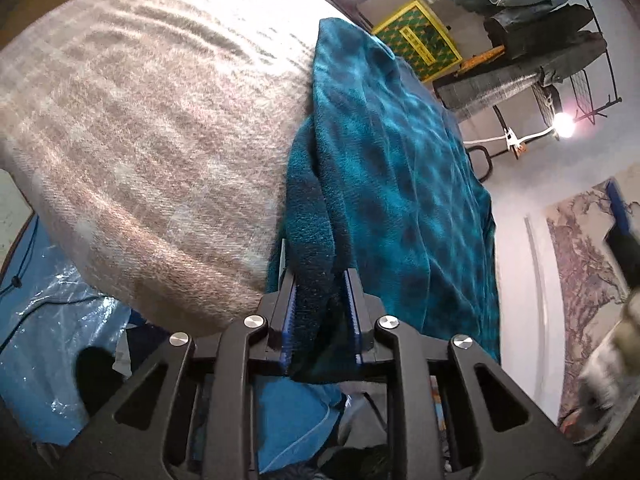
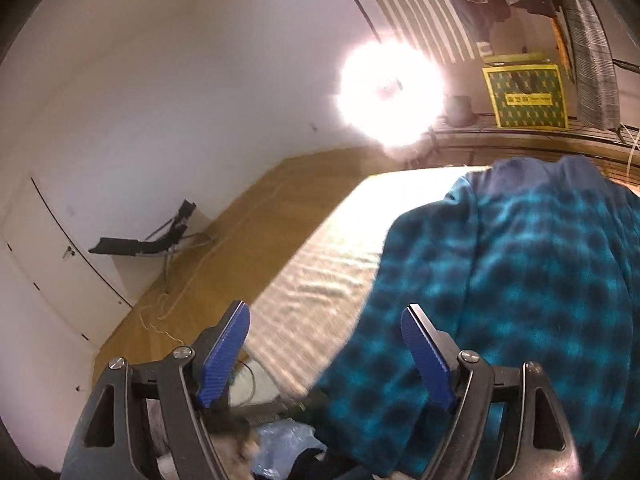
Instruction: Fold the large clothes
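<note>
While clamped on teal fleece point(image 1: 400, 160), left gripper point(image 1: 322, 276) angled downward.

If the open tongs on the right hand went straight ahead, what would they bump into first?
Probably the teal checked garment, or the beige blanket beside it. The right tongs stand open and empty, aimed about where the two meet. Depth is hard to judge here.

A beige woolly blanket point(image 1: 152, 152) covers the bed. Behind it a wire rack point(image 1: 596, 40) carries hanging garments point(image 1: 532, 12), beside a yellow-framed green box point(image 2: 525, 96). A bright lamp point(image 2: 390, 88) glares (washing out its surroundings). A folding chair point(image 2: 160, 240) stands on the tan floor point(image 2: 256, 232).
</note>
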Tool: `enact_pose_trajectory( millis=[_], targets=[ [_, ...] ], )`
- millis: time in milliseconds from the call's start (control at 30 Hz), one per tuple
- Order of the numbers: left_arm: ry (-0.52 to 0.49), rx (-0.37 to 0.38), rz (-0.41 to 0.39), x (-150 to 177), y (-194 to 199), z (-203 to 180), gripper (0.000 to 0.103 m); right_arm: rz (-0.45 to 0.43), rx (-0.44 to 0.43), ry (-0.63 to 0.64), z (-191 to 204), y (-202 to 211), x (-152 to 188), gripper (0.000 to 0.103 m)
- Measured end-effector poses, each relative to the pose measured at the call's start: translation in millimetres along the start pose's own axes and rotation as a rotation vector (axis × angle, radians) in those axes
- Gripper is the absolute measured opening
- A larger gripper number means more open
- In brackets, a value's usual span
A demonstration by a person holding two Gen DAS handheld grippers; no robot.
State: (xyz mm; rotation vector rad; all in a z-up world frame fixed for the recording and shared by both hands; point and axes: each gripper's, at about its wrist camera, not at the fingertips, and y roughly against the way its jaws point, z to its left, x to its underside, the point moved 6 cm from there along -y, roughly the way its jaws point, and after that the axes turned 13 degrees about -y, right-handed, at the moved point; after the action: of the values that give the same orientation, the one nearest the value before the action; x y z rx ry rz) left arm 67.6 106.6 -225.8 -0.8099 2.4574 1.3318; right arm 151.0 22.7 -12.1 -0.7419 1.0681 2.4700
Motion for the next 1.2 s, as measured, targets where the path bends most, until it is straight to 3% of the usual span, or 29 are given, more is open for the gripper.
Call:
enact_pose_trajectory(
  millis=[33,133,200,233,500,767,1067,1200],
  targets=[
    [-0.013,0.002,-0.003,1,-2,-1,0.029,0.0,-0.001,0.001,3,-3,-8,0.08],
    [-0.04,0.014,-0.003,6,-8,4,0.029,0.011,0.002,0.003,8,-16,-24,0.079],
    [0.016,0.082,0.01,10,-10,11,0.022,0.035,0.018,0.001,8,-34,-34,0.076],
    [0.027,0.108,0.005,10,-8,12,0.01,0.049,0.033,-0.005,6,-45,-39,0.075],
    [0.052,0.312,-0.05,0,11,-4,0.007,0.162,0.208,-0.029,-25,-152,-77,0.07],
    [0.03,0.372,-0.063,-13,13,-18,0.006,0.253,0.377,-0.004,-57,-258,-99,0.068],
    [0.015,0.405,-0.061,-21,8,-24,0.006,0.381,0.68,0.162,-98,-364,-77,0.067],
    [-0.029,0.39,-0.06,-26,5,-31,0.006,0.417,0.725,0.217,-110,-384,-70,0.067]
  ],
)
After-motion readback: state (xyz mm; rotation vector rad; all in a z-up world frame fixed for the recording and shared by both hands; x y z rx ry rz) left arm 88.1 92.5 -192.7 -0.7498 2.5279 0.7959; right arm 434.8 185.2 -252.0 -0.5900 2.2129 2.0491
